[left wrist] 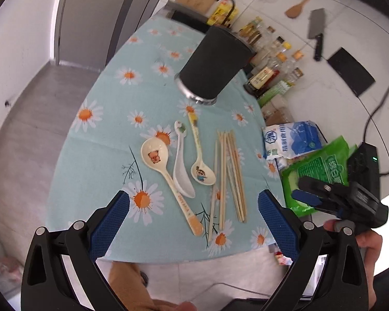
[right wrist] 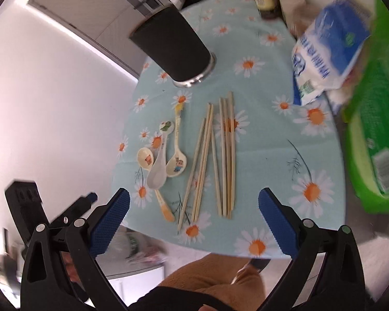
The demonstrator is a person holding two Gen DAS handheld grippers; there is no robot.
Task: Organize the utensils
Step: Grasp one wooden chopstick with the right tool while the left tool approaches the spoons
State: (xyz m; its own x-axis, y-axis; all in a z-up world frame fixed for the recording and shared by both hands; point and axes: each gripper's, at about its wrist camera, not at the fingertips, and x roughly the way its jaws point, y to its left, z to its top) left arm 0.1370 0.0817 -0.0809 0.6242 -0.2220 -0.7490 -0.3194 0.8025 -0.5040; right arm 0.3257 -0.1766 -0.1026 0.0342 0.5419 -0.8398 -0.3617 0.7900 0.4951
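Note:
Three ceramic spoons lie side by side on the daisy tablecloth (left wrist: 103, 134): a cream one with a bear (left wrist: 155, 155), a white one (left wrist: 181, 171), and a smaller cartoon one (left wrist: 202, 173). Several wooden chopsticks (left wrist: 228, 178) lie to their right. A tall black holder (left wrist: 212, 62) stands behind them. My left gripper (left wrist: 193, 207) hangs open above the near ends of the utensils, holding nothing. In the right wrist view my right gripper (right wrist: 193, 207) is open over the chopsticks (right wrist: 215, 160), with the spoons (right wrist: 160, 160) to the left and the holder (right wrist: 173, 46) beyond. The right gripper (left wrist: 308, 194) also shows in the left wrist view.
Bottles and jars (left wrist: 269, 54) line the table's far right edge. A blue-white bag (left wrist: 290, 140) and a green packet (left wrist: 319, 171) lie at the right. A cleaver (left wrist: 316, 31), a wooden spatula (left wrist: 300, 2) and a strainer hang on the wall. A person's tan trouser leg (right wrist: 220, 280) is below.

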